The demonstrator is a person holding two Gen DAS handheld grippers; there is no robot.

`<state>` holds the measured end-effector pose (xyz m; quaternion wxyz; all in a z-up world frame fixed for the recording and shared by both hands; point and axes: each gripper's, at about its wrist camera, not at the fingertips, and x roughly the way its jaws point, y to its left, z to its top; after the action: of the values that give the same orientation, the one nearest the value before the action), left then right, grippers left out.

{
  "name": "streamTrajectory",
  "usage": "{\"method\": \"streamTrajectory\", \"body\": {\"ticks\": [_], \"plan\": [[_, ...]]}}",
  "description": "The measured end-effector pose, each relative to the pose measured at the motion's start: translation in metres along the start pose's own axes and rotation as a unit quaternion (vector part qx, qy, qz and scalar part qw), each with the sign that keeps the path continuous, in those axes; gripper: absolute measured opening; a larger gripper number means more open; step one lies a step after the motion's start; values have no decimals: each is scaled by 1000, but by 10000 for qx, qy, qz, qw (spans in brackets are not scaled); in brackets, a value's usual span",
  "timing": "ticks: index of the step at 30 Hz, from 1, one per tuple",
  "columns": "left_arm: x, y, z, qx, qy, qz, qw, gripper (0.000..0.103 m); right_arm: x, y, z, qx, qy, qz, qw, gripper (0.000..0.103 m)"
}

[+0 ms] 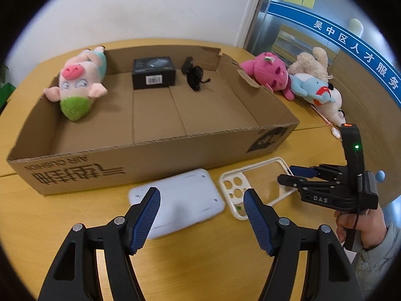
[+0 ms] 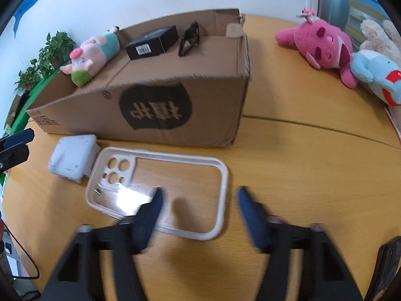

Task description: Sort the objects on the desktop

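Note:
An open cardboard box [image 1: 155, 155] [image 2: 160, 115] holds a pig plush [image 1: 77, 82] [image 2: 90, 55], a black carton [image 1: 153, 73] [image 2: 151, 42] and black sunglasses [image 1: 194, 75] [image 2: 189, 39]. In front of it lie a white flat device [image 1: 180, 200] [image 2: 72, 156] and a clear phone case with a cream rim [image 1: 253, 183] [image 2: 160, 190]. My left gripper [image 1: 201, 215] is open just above the white device. My right gripper [image 2: 199, 208] [image 1: 290, 175] is open, its left finger over the case's near edge.
A pink plush [image 1: 265, 72] [image 2: 323, 45], a blue plush [image 1: 313, 87] [image 2: 373, 75] and a beige plush [image 1: 313, 62] [image 2: 378, 35] lie on the yellow table [image 2: 300, 175] right of the box. Potted plants [image 2: 42, 57] stand at far left. A dark object [image 2: 388, 263] sits at the right edge.

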<state>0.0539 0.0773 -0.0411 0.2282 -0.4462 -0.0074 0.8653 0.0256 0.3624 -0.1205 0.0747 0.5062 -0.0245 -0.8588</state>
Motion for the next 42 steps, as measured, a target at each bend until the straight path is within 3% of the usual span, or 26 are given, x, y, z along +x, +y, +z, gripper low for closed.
{"method": "streamTrajectory", "body": {"ticks": [6, 17, 21, 24, 27, 29, 31, 38, 42], "plan": [[13, -11, -1, 72, 196, -130, 9997, 69, -6, -14, -9, 215, -95, -109, 9997, 9], [44, -45, -7, 255, 636, -593, 9959, 67, -35, -45, -56, 677, -226, -264, 9971, 7], [65, -69, -9, 426, 922, -752, 9920, 59, -43, -52, -69, 816, -250, -251, 9960, 7], [80, -80, -9, 485, 1133, -721, 9898, 59, -46, -55, -74, 895, -277, -236, 9953, 7], [90, -81, -9, 383, 1193, -545, 9906, 51, -46, -57, -76, 946, -315, -219, 9948, 7], [90, -81, -8, 380, 1194, -495, 9909, 40, -46, -57, -76, 969, -343, -231, 9944, 7], [92, -78, -8, 299, 1220, -491, 9909, 12, -47, -56, -76, 970, -359, -240, 9943, 7], [90, -75, -9, 272, 1112, -309, 9929, 9, -46, -54, -76, 1012, -388, -85, 9941, 7], [79, -72, -4, 188, 966, -394, 9944, 8, -53, -48, -77, 1037, -529, -57, 9932, 7]]}}
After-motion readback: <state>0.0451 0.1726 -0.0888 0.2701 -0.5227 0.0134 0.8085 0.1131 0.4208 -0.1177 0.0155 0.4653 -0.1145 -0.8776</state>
